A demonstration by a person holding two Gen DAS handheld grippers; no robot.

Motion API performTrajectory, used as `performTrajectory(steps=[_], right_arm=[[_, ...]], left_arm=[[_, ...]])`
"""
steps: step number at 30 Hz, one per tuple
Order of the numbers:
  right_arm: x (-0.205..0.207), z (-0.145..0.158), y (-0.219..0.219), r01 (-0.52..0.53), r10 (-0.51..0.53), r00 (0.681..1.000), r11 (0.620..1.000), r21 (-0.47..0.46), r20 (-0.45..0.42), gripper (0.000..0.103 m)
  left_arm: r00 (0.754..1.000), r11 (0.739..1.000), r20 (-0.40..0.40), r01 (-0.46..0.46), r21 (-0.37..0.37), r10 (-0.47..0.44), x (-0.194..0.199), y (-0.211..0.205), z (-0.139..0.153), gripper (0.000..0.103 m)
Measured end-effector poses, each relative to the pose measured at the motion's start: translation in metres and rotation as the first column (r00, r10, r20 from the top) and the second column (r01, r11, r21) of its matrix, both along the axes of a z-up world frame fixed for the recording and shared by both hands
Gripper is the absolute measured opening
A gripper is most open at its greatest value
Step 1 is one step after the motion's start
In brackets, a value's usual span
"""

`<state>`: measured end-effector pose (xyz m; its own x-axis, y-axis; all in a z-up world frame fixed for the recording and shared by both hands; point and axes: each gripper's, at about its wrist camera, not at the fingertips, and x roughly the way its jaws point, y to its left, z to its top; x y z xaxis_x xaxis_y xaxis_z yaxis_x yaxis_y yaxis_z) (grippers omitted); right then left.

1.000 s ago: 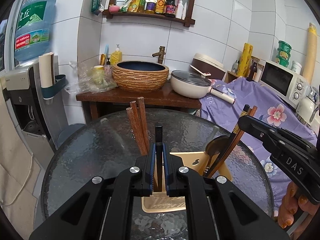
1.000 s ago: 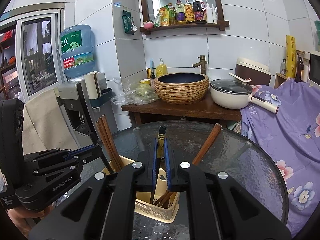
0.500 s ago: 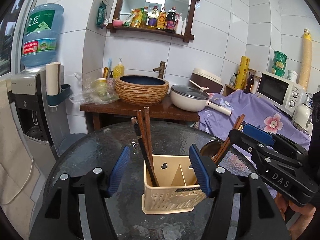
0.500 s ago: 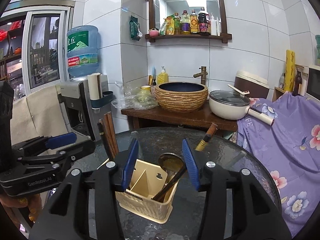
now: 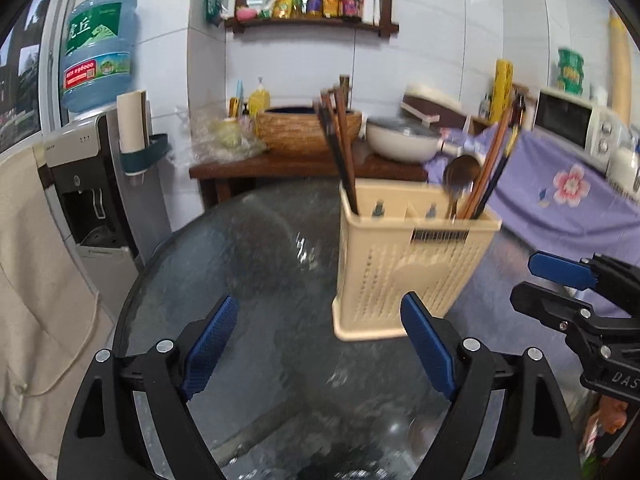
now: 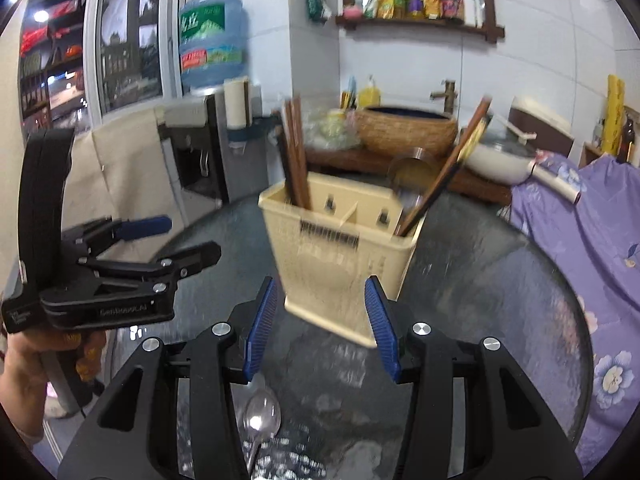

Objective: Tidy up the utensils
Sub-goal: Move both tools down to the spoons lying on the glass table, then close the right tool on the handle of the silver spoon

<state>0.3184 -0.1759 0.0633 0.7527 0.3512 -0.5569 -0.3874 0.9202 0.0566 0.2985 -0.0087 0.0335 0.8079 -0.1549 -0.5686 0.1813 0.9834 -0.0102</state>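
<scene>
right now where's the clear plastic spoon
In the right wrist view, the clear plastic spoon lies on the glass table, near edge, below the right gripper, short of the utensil holder.

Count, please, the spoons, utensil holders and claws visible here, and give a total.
Spoons: 2 (metal spoon in the utensil holder, clear spoon on the glass table)
Utensil holders: 1
Claws: 2 (left claw opening, nothing between its jaws; right claw open, empty)
Total: 5

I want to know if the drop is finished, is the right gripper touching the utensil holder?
Apart. In the right wrist view the right gripper stands open with nothing between its pads, and bare glass table shows between its fingertips and the cream utensil holder.
</scene>
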Motion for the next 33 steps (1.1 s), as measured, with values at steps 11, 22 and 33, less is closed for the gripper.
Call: performTrajectory(steps=[11, 22, 33], right_arm=[[-0.02, -0.083, 0.024, -0.102, 0.091, 0.976, 0.994, -0.044, -0.198, 0.046], [-0.005, -0.11, 0.016, -0.157, 0.162, 0.93, 0.987, 0.04, -0.329, 0.041], [-0.004, -0.109, 0.018, -0.157, 0.152, 0.933, 0.988, 0.01, -0.327, 0.039]], left_arm=[[0.99, 0.999, -0.138, -0.029, 0.017, 0.031, -0.017, 0.016, -0.055, 0.072], [0.969, 0.998, -0.246, 0.016, -0.06, -0.031, -0.022, 0.021, -0.079, 0.048], [0.962, 0.997, -0.265, 0.054, -0.053, -0.066, -0.024, 0.006, -0.087, 0.043]])
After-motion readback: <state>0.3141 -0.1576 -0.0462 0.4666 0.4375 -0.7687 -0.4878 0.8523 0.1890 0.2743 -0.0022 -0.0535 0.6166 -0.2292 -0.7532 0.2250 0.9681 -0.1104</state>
